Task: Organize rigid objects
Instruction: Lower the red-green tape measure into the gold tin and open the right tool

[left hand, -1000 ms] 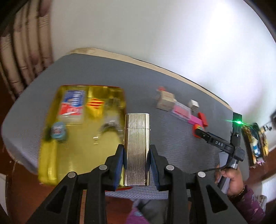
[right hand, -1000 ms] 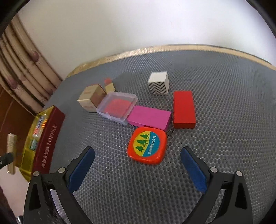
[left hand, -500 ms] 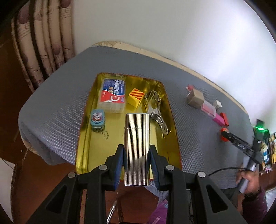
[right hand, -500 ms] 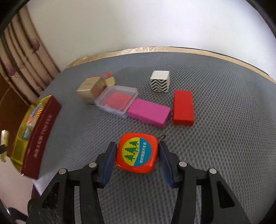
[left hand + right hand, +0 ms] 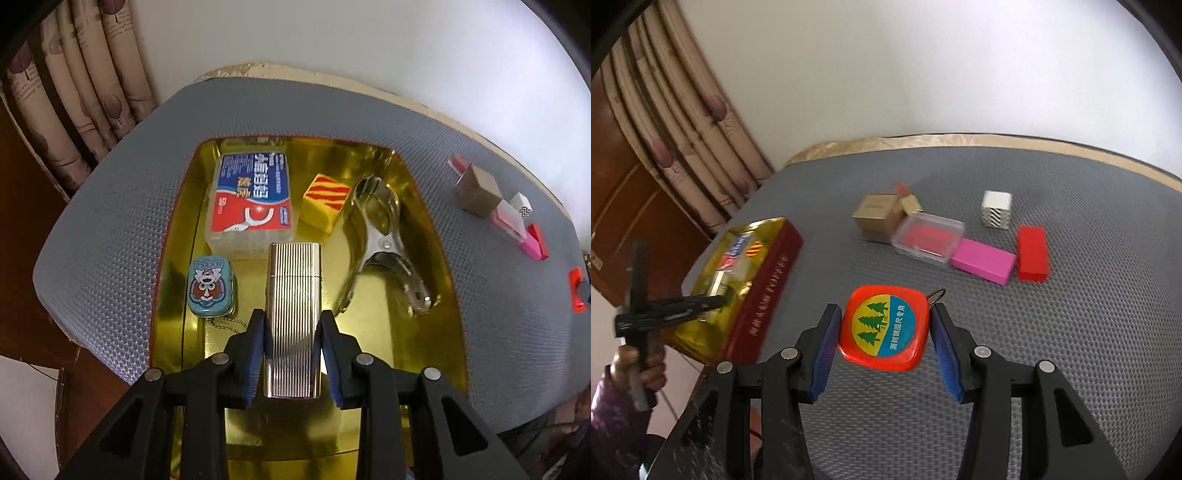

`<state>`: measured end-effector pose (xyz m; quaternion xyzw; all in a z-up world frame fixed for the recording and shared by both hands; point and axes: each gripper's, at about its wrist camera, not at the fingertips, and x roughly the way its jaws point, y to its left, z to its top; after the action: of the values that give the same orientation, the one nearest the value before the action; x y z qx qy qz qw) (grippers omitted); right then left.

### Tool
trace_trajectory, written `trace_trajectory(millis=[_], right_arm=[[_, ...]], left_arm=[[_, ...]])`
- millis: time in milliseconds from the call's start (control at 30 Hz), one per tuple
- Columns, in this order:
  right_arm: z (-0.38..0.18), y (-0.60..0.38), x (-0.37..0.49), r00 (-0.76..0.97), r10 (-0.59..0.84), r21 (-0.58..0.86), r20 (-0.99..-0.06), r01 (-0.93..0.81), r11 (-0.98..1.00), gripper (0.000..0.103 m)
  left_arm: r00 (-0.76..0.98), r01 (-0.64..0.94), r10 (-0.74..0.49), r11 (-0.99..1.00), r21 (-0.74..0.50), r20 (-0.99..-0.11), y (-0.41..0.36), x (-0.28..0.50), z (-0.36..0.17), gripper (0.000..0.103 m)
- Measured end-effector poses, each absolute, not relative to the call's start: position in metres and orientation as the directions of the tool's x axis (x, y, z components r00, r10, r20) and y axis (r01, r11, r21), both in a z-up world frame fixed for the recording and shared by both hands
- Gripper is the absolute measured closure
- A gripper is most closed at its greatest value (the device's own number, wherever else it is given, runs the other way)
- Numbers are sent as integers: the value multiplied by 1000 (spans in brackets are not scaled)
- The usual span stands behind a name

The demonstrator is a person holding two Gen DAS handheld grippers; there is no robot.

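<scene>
4 items lie in the gold tray [image 5: 436,236]. Left gripper [image 5: 293,354] clamps a ribbed silver case [image 5: 293,314] over it; right gripper [image 5: 882,354] pinches the orange tape measure [image 5: 884,326], seemingly lifted. About 6 pieces remain on the mat [image 5: 1071,332].

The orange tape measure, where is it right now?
In the right wrist view the orange tape measure sits between the right gripper fingers, nearer than the pink block.

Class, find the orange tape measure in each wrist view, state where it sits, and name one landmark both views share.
Left wrist view: orange tape measure is a sliver at the far right edge, mostly cut off.
Right wrist view: orange tape measure sits bottom centre, between the right gripper's blue pads.
Shared landmark: gold tin tray, centre in the left view, left in the right view.
</scene>
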<state>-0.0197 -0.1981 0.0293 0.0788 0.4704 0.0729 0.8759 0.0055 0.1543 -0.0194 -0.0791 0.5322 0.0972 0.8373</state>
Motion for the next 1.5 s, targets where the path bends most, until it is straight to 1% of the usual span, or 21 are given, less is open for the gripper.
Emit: trace_trajectory(millis=[67, 167, 267, 333, 400, 467, 567, 667, 767, 800, 867, 933, 1167, 1300, 1400, 1467, 1500], right_arm=[[33, -187, -17, 543, 219, 212, -810, -76, 974, 57], [37, -172, -14, 538, 249, 232, -805, -100, 968, 57], [44, -151, -8, 526, 304, 271, -794, -141, 952, 57], [47, -134, -3, 511, 344, 296, -788, -175, 939, 57], [48, -114, 4, 487, 383, 316, -784, -217, 923, 57], [46, -92, 12, 452, 424, 341, -785, -258, 904, 57], [35, -55, 25, 385, 474, 370, -792, -316, 874, 57], [20, -20, 35, 337, 472, 351, -815, -361, 864, 57], [-1, 4, 45, 304, 449, 324, -840, -381, 866, 57], [-9, 12, 48, 301, 421, 293, -856, -388, 874, 57], [-20, 19, 51, 287, 403, 280, -869, -386, 879, 57], [-28, 21, 54, 280, 388, 271, -878, -378, 885, 57], [-49, 27, 65, 264, 346, 235, -900, -373, 897, 56], [-53, 36, 65, 281, 316, 190, -906, -396, 898, 56], [-50, 34, 65, 293, 327, 200, -898, -392, 898, 55], [-41, 28, 63, 315, 354, 224, -881, -381, 897, 45], [-32, 20, 61, 343, 385, 253, -857, -371, 893, 44]], left_arm=[[402, -244, 89, 970, -13, -911, 155, 6, -23, 72], [401, -248, 132, 968, 32, -907, 153, 7, -20, 65], [405, -278, 201, 957, 90, -892, 151, 3, -11, 65], [439, -314, 210, 947, 69, -874, 152, -9, 3, 65], [486, -383, 241, 923, 43, -840, 154, -30, 24, 64], [499, -442, 266, 897, 21, -824, 154, -51, 36, 63], [510, -508, 291, 861, -11, -810, 157, -80, 41, 63], [529, -540, 319, 841, -22, -786, 157, -96, 43, 63], [546, -550, 382, 835, 25, -746, 154, -102, 46, 63], [553, -548, 394, 836, 36, -735, 155, -102, 48, 63], [561, -543, 414, 838, 59, -717, 153, -104, 49, 63], [563, -543, 411, 838, 54, -717, 156, -105, 48, 63], [535, -540, 347, 841, 3, -770, 168, -103, 33, 63], [535, -533, 355, 846, 19, -767, 164, -101, 31, 63], [530, -529, 360, 848, 33, -768, 161, -99, 29, 63], [526, -528, 359, 849, 35, -771, 161, -98, 28, 63], [524, -528, 360, 848, 37, -772, 161, -98, 27, 63]])
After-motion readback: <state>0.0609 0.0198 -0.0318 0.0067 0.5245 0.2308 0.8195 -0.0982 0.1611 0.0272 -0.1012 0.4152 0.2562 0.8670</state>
